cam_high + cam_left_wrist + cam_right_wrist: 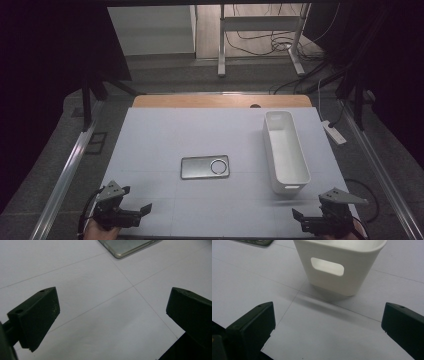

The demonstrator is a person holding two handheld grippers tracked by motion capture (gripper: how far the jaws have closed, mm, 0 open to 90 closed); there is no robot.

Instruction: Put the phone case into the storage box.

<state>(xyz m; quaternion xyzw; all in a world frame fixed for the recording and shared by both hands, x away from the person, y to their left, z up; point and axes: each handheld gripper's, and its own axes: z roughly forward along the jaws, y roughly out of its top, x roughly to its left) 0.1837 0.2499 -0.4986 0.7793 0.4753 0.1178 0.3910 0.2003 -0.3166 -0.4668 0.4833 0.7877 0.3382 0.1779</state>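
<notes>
A flat grey metal tin lid with a round ring (205,167) lies in the middle of the white table sheet; its corner (125,247) shows at the top of the left gripper view. A long white plastic bin (285,150) stands at the right, its short handled end (337,267) facing the right gripper. My left gripper (140,212) rests open at the near left edge, with nothing between its fingers (37,317). My right gripper (300,220) is open too, at the near right, just short of the bin, and holds nothing.
The white sheet (200,135) covers a wooden table (220,101). Metal rails (70,165) run along both sides. Behind the table are a desk frame (260,40), floor cables and a white power strip (334,132).
</notes>
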